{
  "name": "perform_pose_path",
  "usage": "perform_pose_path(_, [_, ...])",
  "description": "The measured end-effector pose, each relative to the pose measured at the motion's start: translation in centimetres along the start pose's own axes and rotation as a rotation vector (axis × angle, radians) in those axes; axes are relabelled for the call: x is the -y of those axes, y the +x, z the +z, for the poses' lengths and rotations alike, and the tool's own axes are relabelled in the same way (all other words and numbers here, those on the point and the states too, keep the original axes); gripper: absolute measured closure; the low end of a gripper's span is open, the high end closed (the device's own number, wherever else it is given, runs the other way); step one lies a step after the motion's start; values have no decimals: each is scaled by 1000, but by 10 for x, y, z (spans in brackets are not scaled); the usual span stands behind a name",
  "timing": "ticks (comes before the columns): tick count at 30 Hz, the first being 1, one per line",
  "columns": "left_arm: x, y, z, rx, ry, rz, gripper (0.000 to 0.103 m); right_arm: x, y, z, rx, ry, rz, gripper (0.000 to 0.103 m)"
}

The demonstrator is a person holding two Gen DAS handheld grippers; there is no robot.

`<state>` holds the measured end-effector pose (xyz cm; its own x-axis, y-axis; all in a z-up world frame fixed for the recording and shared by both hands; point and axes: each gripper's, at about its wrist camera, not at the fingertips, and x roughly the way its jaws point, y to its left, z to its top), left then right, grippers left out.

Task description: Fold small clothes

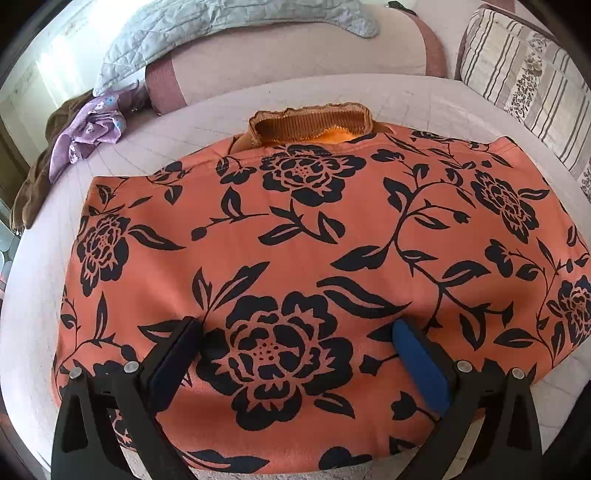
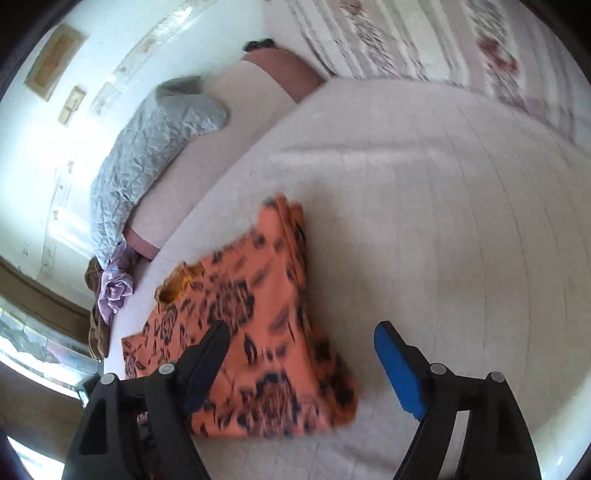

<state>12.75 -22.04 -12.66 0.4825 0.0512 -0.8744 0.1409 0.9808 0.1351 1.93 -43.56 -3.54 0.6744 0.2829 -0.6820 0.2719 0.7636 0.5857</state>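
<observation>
An orange garment with black flowers (image 1: 314,266) lies folded flat on the pale bedspread (image 1: 221,110), its ribbed tan waistband (image 1: 314,122) showing at the far edge. My left gripper (image 1: 295,332) hovers wide open just above the garment's near part, a large black flower between its fingers, nothing gripped. In the right wrist view the same garment (image 2: 255,332) lies blurred at lower left. My right gripper (image 2: 301,332) is open above the garment's right edge; its left finger (image 2: 210,350) is over the cloth and its blue-padded right finger (image 2: 395,365) over bare bedspread (image 2: 424,221).
A grey quilted blanket (image 1: 207,33) drapes over a pink bolster (image 1: 295,55) at the back. A striped, flowered pillow (image 1: 524,81) lies at the far right. A purple cloth (image 1: 88,136) and a brown one (image 1: 33,184) are heaped at the bed's left edge.
</observation>
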Motion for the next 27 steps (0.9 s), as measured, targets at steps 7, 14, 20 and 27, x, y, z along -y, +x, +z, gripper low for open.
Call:
perform_pose_path(7, [3, 3, 0, 5, 11, 10, 0, -12, 103, 79, -189, -38, -48, 34])
perform_pose_path(14, [4, 2, 0, 18, 19, 24, 0, -53, 109, 82, -104, -230, -224, 92])
perform_pose_path(20, [3, 1, 1, 9, 9, 17, 0, -22, 106, 75, -141, -57, -230, 45])
perform_pose_path(27, [4, 0, -1, 15, -3, 25, 0, -57, 22, 19, -25, -62, -16, 30])
